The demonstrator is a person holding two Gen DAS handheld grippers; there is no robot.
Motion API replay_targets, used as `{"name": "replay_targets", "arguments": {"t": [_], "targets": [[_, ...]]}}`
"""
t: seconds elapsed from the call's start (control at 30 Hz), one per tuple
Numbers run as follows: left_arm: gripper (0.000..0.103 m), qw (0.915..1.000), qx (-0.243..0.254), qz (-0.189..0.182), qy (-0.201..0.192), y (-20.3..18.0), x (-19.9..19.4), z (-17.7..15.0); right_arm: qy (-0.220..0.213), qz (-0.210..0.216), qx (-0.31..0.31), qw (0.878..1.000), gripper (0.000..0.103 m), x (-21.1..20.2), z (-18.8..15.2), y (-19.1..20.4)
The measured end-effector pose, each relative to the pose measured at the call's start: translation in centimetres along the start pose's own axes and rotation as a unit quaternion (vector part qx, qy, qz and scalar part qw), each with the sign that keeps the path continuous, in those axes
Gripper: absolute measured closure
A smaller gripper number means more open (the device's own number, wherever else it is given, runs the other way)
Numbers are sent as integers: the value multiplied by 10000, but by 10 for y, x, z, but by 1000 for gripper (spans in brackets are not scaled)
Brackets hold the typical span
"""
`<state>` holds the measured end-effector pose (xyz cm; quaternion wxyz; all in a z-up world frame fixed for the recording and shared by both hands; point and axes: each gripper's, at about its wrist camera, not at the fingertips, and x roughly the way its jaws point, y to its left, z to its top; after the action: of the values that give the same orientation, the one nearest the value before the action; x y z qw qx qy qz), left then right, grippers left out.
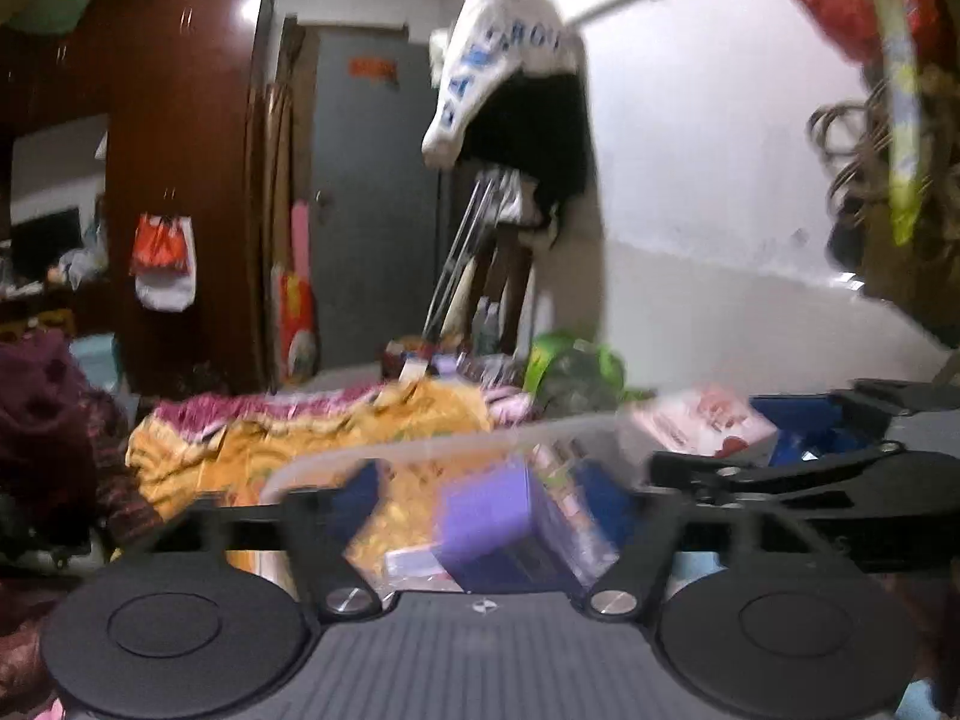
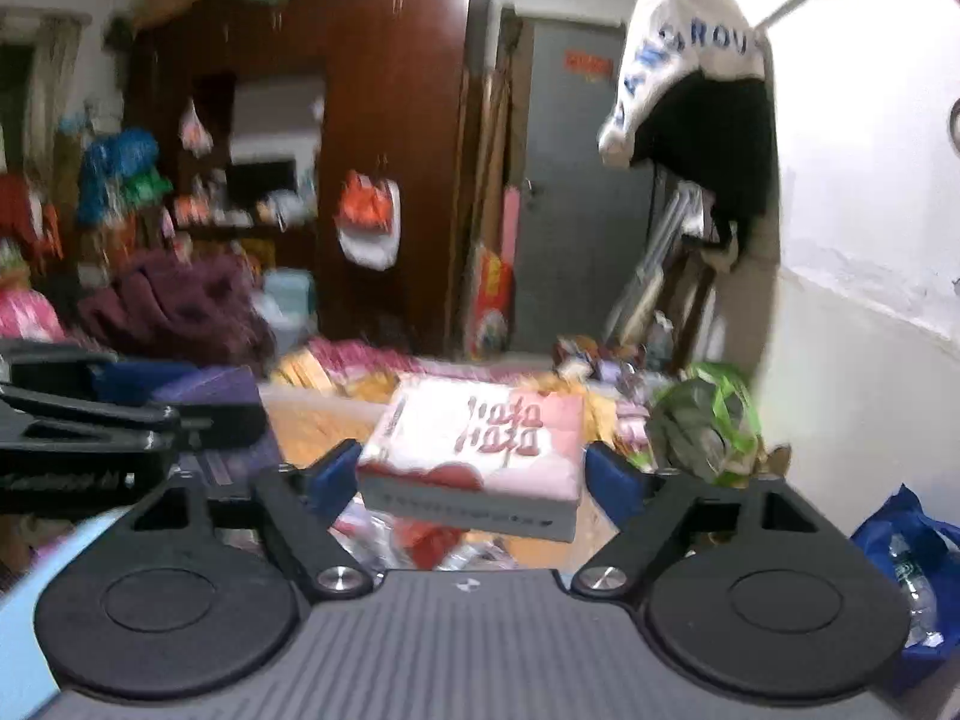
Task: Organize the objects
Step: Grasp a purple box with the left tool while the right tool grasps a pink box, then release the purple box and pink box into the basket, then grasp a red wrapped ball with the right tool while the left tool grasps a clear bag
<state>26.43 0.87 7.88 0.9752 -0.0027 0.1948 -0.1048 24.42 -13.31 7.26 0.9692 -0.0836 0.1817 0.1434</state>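
**Both hands loaded, boxes over the bin**

Right gripper (image 2: 468,474): fingers part-open, closed on the pink box (image 2: 480,450), mid-frame in its own view, lifted clear of the clutter. Left gripper (image 1: 480,498): fingers around the purple box (image 1: 510,528) at lower centre, contact looks made but blur hides the pads (call it gripped, low confidence). Clear plastic bin (image 1: 336,468) sits just beyond it on the bed. Both boxes look like light, stiff cardboard with glossy faces, probably slippery. Grip across the flat side walls, near the middle.
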Motion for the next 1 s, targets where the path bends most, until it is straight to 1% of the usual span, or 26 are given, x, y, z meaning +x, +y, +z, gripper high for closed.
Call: {"name": "replay_targets", "arguments": {"t": [0.03,0.07,0.1,0.13,0.17,0.2,0.23,0.27,0.3,0.33,0.37,0.4,0.43,0.5,0.57,0.63,0.77,0.8,0.83,0.87,0.9,0.93,0.97,1.0], "targets": [[15,9999,-40,114,14,2,2,-3,131,-45,29,9999,17,6,-4,-3],[15,9998,-75,153,-77,4,-3,-7,155,34,109,9998,15,3,-10,-7],[13,9996,-129,117,-231,7,-13,-12,106,145,212,9996,8,-3,-17,-12],[8,9992,-216,68,-338,10,-23,-17,-14,220,249,9994,1,-14,-24,-15],[3,9986,-306,8,-440,12,-36,-25,-204,214,261,9992,0,-27,-34,-19],[0,9979,-306,-85,-572,13,-49,-35,-329,186,287,9989,0,-39,-43,-21],[0,9976,-214,-140,-644,11,-61,-49,-352,208,332,9986,0,-48,-53,-25],[0,9978,-122,-121,-634,8,-68,-60,-337,321,389,9982,0,-56,-64,-26],[0,9982,-11,-99,-587,3,-70,-72,-272,470,450,9975,0,-57,-75,-28],[0,9987,75,-54,-503,-1,-71,-85,-112,562,472,9972,0,-54,-85,-28],[0,9992,114,22,-376,-4,-69,-99,75,580,416,9974,0,-46,-93,-24],[0,9997,156,47,-203,-5,-62,-104,330,599,260,9973,0,-38,-105,-19],[0,9997,221,37,-6,-6,-55,-113,479,577,151,9971,0,-30,-109,-15],[3,9991,253,134,326,-6,-37,-126,756,546,18,9956,0,-14,-124,-9],[7,9982,208,131,556,-5,-23,-132,909,599,39,9940,0,-5,-131,-7],[7,9977,231,59,639,-7,-13,-133,945,619,96,9935,0,1,-136,-4],[9,9964,297,147,775,-13,2,-133,1055,659,74,9922,0,9,-141,5],[9,9961,276,187,812,-14,5,-134,1108,600,12,9920,4,9,-143,7],[12,9957,275,231,853,-15,8,-136,1153,581,-45,9916,10,12,-144,8],[20,9950,296,282,908,-18,13,-138,1174,572,-75,9914,13,14,-144,8],[26,9943,309,332,960,-18,16,-140,1199,582,-80,9910,18,17,-144,9],[38,9932,326,382,1049,-19,20,-141,1236,620,-87,9904,32,18,-144,9],[53,9922,312,376,1144,-19,25,-142,1304,652,-95,9893,41,20,-145,9],[53,9925,270,319,1153,-18,25,-142,1292,705,-28,9891,49,18,-145,8]]}}
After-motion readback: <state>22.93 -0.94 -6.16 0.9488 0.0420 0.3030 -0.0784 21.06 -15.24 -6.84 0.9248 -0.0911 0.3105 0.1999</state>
